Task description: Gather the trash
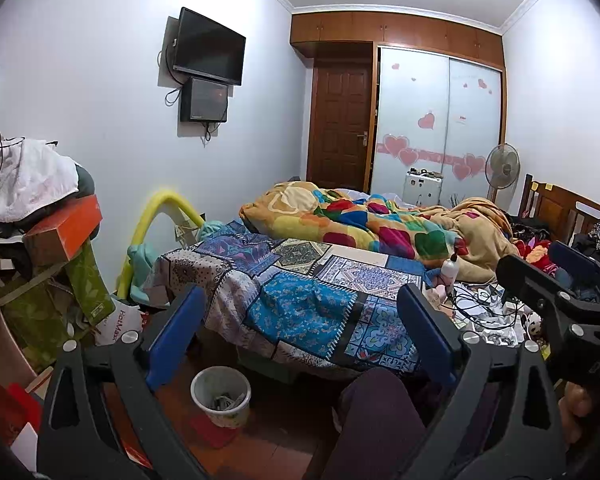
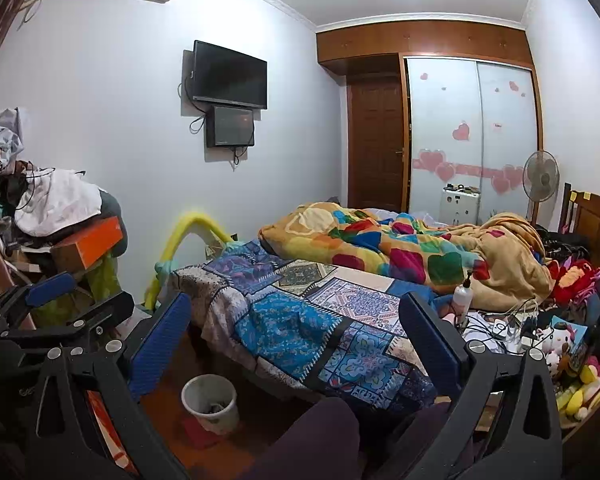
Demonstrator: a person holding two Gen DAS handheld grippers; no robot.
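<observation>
The left hand-held gripper [image 1: 300, 320] fills the bottom of its own view, its flat blue ribbed fingers [image 1: 176, 332] spread wide with nothing between them. The right hand-held gripper [image 2: 296, 328] is spread the same way in its view, and empty. At the lower centre of both frames a round white plastic bin [image 1: 220, 396] stands on the reddish wooden floor [image 1: 276, 444], just beside the foot of the bed [image 1: 300, 304], with crumpled scraps inside. A patchwork cloth in blue and grey prints covers the bed's near end; behind it lies a rumpled fleece blanket [image 1: 364, 220] with bright hearts. At right of the left view, tangled cables and papers [image 1: 484, 304] lie on the mattress beside a white pump bottle [image 1: 448, 268].
</observation>
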